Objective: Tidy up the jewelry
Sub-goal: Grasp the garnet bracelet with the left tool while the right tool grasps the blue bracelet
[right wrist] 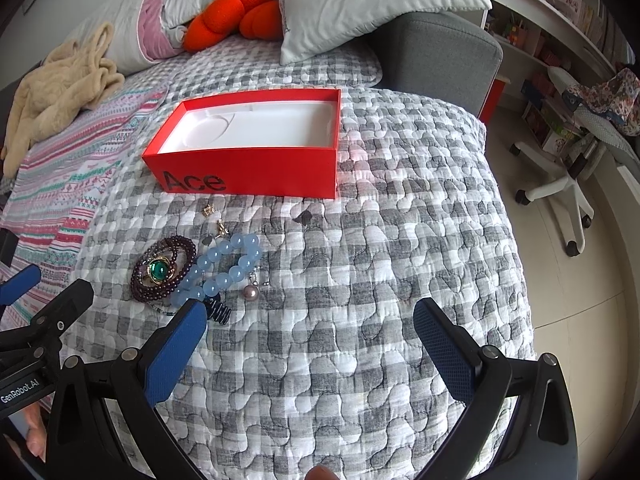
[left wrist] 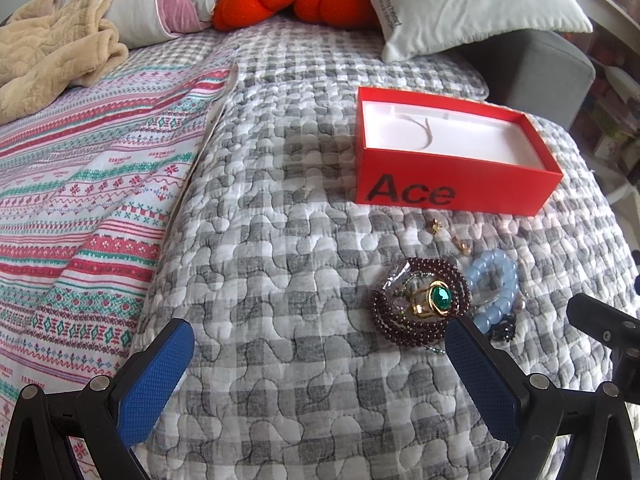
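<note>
Nothing boxed yet: red Ace box sitting empty on the quilt, dark bead bracelet, green-stone ring, blue bead bracelet, pearl lying just before it, left gripper and right gripper both hovering wide, holding nothing.

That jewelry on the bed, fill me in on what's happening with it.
A person holds a two-finger gripper in each hand over a quilted bed. The left gripper and right gripper are both open and hold nothing. The jewelry lies in a small pile on the quilt: a dark red bead bracelet around a green-stone ring, a light blue bead bracelet, a pearl pendant and two small gold earrings. The open red box behind them holds no jewelry yet.
</note>
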`<state>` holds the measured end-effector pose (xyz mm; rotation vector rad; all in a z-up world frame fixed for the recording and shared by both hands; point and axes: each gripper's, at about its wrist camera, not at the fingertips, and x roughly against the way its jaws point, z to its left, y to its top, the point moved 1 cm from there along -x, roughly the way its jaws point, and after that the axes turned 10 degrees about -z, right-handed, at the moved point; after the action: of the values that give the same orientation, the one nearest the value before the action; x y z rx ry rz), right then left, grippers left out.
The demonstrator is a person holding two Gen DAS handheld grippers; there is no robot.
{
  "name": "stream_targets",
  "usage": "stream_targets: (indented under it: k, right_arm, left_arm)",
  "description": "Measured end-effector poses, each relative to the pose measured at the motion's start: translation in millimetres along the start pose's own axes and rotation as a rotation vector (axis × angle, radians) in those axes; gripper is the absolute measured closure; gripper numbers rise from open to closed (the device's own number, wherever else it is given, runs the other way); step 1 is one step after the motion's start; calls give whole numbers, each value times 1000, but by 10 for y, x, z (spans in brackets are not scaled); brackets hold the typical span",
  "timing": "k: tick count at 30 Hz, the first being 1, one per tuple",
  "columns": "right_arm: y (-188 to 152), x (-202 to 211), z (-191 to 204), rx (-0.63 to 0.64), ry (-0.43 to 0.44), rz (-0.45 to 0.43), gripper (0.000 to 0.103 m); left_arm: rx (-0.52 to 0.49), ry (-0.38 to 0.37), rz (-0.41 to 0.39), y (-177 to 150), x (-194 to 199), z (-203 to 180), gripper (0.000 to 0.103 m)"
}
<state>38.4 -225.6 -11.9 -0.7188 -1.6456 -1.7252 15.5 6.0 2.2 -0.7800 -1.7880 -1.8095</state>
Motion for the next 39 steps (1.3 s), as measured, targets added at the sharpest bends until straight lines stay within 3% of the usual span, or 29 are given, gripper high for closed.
stream_targets:
  k: [3,7,9,12,13,14,15,19,23,26,33,39]
  right_arm:
    - [86,-32,-30,-10,6,9,0]
    - [241,-113,-33,-33,81,31,0]
    - [276,-210,-46,-65,144,56,8]
    - [243,-388,-72,-107,221,105,28]
    - [223,-438,-77,-119,236,117,30]
    - [213,-484,-78,-128,246,128,34]
    - [213,-526,-74,-131,259,136,37]
    - [243,-622,-23,-115,292,144,39]
    - [244,-754,31,-103,313,175,52]
    - [270,-814,70,-80,303,174,60]
    - [241,-827,199,23,252,165,82]
    - [191,-788,312,114,186,131,90]
  left_arm:
    - [2,-54,36,82,-90,44,2]
    - [81,-158,106,197,-297,165,11]
    - [150,-233,132,210,-419,227,18]
    - [252,-332,174,159,-609,287,38]
    - [280,-355,204,147,-678,287,54]
    - [290,-378,225,145,-735,267,63]
    - [292,-391,237,145,-782,256,64]
    - [278,-408,267,152,-909,181,71]
    - [227,-403,284,181,-991,97,76]
    - [208,-387,282,210,-1051,60,83]
    - [115,-355,268,247,-1043,-95,84]
    - [30,-327,241,224,-968,-326,90]
